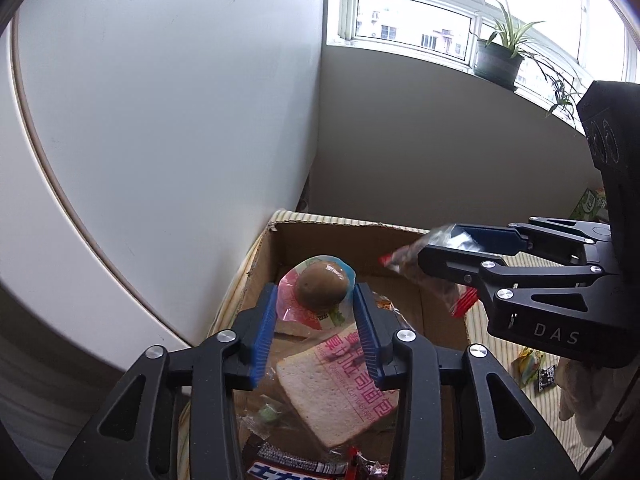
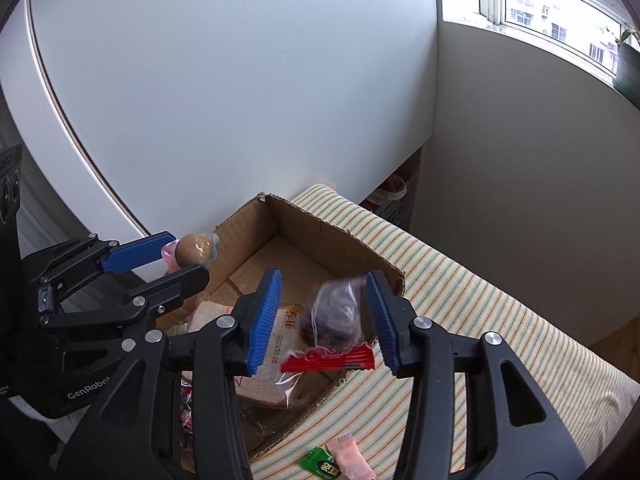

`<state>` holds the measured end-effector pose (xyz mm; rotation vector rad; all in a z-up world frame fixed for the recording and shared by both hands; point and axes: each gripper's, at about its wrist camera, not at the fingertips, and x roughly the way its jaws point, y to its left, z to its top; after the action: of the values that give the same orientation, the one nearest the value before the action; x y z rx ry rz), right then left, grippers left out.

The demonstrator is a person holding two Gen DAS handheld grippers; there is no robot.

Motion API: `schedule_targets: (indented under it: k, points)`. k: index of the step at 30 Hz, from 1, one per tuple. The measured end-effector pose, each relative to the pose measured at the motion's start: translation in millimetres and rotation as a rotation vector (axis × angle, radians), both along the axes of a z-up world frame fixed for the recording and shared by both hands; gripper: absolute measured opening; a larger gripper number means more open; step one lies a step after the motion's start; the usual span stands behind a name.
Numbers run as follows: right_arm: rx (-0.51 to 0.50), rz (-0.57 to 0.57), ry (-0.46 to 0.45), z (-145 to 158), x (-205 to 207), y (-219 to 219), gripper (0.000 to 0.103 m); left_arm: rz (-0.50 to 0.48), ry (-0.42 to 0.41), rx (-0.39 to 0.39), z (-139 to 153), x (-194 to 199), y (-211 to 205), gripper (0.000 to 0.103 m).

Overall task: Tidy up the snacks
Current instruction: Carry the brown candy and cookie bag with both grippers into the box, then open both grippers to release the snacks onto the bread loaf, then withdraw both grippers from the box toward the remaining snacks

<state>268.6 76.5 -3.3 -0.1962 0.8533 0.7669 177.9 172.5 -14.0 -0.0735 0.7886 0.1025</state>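
Above the open cardboard box (image 1: 320, 240), both of your grippers hang with a snack apiece. Your left gripper (image 1: 316, 308) has its blue pads (image 1: 266, 332) pressed on the sides of a packed egg (image 1: 320, 288); the egg sits at the fingertips, its wrapper trailing back between the fingers, directly over the bread pack (image 1: 340, 392) lying in the box. Your right gripper (image 2: 324, 312) stands wider apart around a clear pouch (image 2: 336, 316) of dark snack with a red seal (image 2: 328, 360). In the right wrist view the pouch touches the right-hand pad, while a gap shows beside the left-hand pad, so you cannot tell whether it is firmly pinched or already slipping free; its blurred outline suggests motion. The pouch's long axis runs roughly along the fingers, red seal nearest the camera, and it hangs over the box's near-right corner, close to the wall. The box floor lies straight below both loads, so a release is likely all either move needs. Two more snacks, a green packet (image 2: 320, 464) and a pink packet (image 2: 350, 456), lie outside on the striped cloth (image 2: 480, 320), nearer your right gripper.
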Motion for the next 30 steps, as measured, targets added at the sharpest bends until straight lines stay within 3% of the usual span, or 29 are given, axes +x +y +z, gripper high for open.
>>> schedule_targets:
  k: [13,23,30]
  points:
    - [-0.002,-0.036,-0.034,27,-22,-38,0.047,-0.003,-0.030,-0.006,17,-18,-4,0.043]
    - [-0.009,-0.090,-0.071,47,-63,-108,0.048,-0.070,-0.066,-0.024,35,-54,-40,0.043]
    - [-0.048,-0.136,-0.057,37,-86,-157,0.048,-0.127,-0.069,-0.053,34,-82,-71,0.043]
